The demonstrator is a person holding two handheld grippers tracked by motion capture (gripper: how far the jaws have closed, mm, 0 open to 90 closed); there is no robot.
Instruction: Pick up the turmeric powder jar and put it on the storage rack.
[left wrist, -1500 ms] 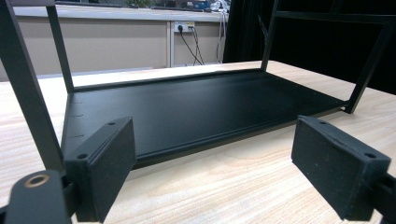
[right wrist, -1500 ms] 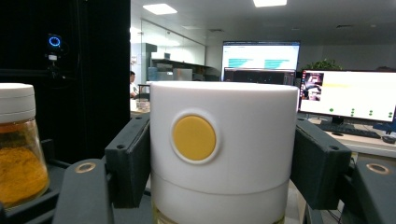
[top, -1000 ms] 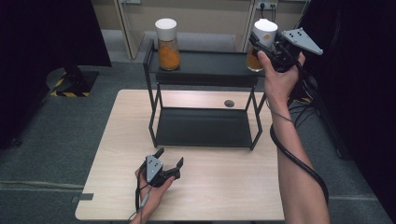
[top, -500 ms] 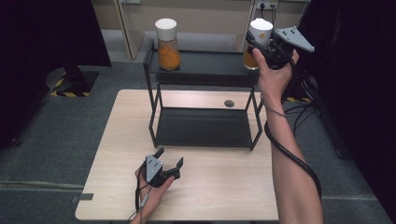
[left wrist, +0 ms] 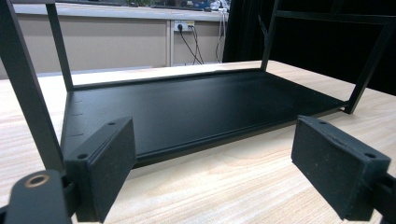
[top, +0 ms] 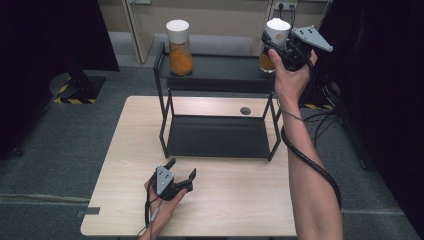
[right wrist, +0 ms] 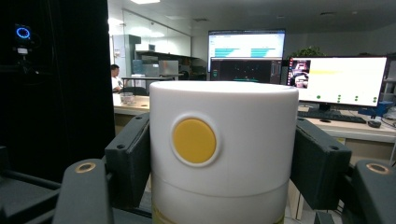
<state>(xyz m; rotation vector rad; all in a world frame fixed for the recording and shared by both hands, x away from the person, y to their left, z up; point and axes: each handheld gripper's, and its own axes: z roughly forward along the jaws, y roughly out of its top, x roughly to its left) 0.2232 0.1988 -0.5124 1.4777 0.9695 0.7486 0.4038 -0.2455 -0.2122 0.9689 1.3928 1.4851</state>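
Two clear jars with white lids and orange contents are at the black rack's top shelf (top: 220, 75). The left jar (top: 179, 47) stands free. My right gripper (top: 277, 42) is shut on the white lid (right wrist: 223, 149) of the right jar (top: 267, 60), at the shelf's right end; its pads (right wrist: 128, 158) press both sides of the lid, which has a yellow disc. Whether the jar rests on the shelf I cannot tell. My left gripper (top: 181, 172) rests on the wooden table (top: 240, 200) before the rack, open, its pads (left wrist: 105, 163) wide apart with nothing between them.
The rack's lower shelf (left wrist: 196, 107) lies bare just ahead of the left gripper, with thin black posts (left wrist: 23, 88) at its corners. A small dark round hole (top: 245, 110) sits in the table behind the rack. A cable (top: 310, 165) trails along the right forearm.
The right hand has carried the jar slightly left and farther away, toward the shelf's right end. The left gripper has stayed put.
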